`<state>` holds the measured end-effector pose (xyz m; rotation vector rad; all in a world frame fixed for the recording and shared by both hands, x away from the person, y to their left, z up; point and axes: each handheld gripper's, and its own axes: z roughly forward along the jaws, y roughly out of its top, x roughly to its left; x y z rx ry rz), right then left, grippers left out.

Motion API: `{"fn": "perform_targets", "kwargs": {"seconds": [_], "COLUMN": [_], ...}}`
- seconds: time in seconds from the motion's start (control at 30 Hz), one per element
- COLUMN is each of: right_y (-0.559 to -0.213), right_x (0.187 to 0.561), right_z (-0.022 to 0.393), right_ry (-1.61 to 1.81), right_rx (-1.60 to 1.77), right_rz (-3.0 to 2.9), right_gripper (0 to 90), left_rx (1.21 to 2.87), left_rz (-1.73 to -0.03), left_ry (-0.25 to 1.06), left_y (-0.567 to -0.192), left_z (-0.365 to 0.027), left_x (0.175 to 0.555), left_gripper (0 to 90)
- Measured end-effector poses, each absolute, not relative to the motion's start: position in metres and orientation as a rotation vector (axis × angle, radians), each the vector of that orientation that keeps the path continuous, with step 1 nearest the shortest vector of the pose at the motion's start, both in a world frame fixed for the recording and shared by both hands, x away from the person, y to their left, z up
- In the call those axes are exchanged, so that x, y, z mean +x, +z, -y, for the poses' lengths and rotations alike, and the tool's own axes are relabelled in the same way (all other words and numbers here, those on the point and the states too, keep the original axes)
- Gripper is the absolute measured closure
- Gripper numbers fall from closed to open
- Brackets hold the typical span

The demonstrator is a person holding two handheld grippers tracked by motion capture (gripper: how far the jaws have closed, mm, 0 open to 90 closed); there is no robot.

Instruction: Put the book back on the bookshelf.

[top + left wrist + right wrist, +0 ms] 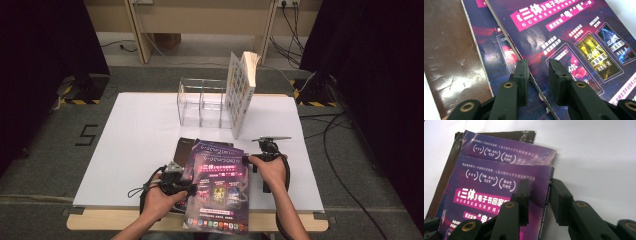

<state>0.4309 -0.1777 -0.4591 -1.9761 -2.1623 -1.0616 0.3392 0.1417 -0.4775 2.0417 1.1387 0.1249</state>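
A purple paperback with pink title bands (217, 192) lies on top of a small stack near the table's front edge and juts past that edge. My left gripper (186, 187) holds its left edge: in the left gripper view the jaws straddle that edge (539, 67), one pad on the cover (564, 32). My right gripper (248, 161) clamps the spine side, with one jaw on the cover (486, 202) and the other beside the spine (539, 186). Beneath lie a second purple book (210, 145) (491, 42) (506, 150) and a brown book (182, 146) (449, 50) (446, 175).
At the back of the white table sheet (135, 135) stands a clear acrylic holder with compartments (202, 102). A tall book with a patterned cover (240, 92) leans upright against its right side. Cables trail on the floor at right.
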Motion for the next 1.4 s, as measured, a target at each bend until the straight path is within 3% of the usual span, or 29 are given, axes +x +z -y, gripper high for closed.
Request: {"fn": "perform_targets", "kwargs": {"seconds": [0.5,0.93,1.4], "right_y": [-0.466,-0.450,-0.440], "right_x": [0.431,0.427,0.425], "right_z": [0.178,0.177,0.171], "right_ry": [-1.023,-1.138,-1.186], "right_rx": [-1.957,-1.895,-1.891], "right_rz": [2.113,2.075,2.049], "right_gripper": [66.1,81.4,84.3], "left_rx": [2.043,2.046,2.014], "left_rz": [-1.137,-1.141,-1.105], "left_ry": [0.127,0.128,0.139], "left_y": [-0.477,-0.477,-0.479], "left_z": [-0.142,-0.144,-0.149], "left_x": [0.339,0.339,0.340], "left_gripper": [69.3,69.4,68.6]}}
